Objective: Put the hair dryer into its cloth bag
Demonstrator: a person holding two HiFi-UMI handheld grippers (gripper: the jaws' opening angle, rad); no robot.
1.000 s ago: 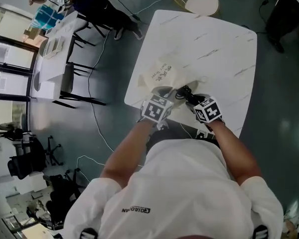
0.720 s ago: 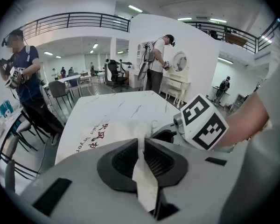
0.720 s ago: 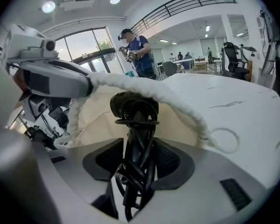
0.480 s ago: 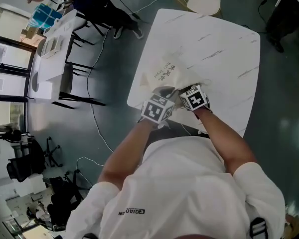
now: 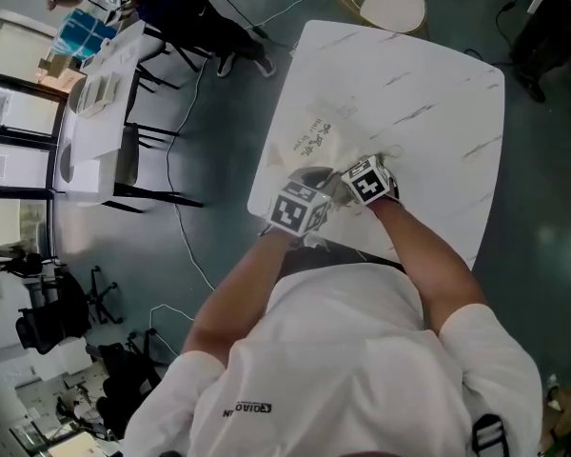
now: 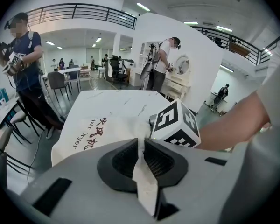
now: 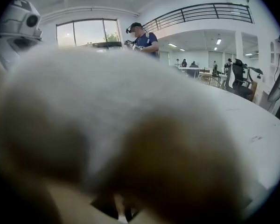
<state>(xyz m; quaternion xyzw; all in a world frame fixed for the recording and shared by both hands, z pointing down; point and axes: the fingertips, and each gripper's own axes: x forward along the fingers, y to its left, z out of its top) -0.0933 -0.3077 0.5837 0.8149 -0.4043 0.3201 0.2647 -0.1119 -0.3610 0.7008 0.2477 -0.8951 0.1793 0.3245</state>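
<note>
The cream cloth bag (image 5: 314, 141) with dark print lies on the white marble table (image 5: 428, 74), its mouth toward me. My left gripper (image 5: 311, 187) is shut on a strip of the bag's edge (image 6: 142, 171), which runs up between its pads. My right gripper (image 5: 350, 175) sits close beside it at the bag's mouth, and its marker cube (image 6: 175, 125) shows in the left gripper view. A pale, blurred bulk, the hair dryer (image 7: 130, 125), fills the right gripper view right at the jaws and hides them. In the head view the dryer is hidden by the grippers and the cloth.
A round cream stool (image 5: 392, 6) stands past the table's far edge. Cables trail over the dark floor (image 5: 186, 246) on the left, near chairs and desks (image 5: 124, 150). A person (image 6: 23, 55) stands to the left, beyond the table.
My right gripper has slid left to the bag's mouth, next to the left gripper. The dryer's black part, seen ahead of it before, is now out of sight. The left gripper shifted slightly.
</note>
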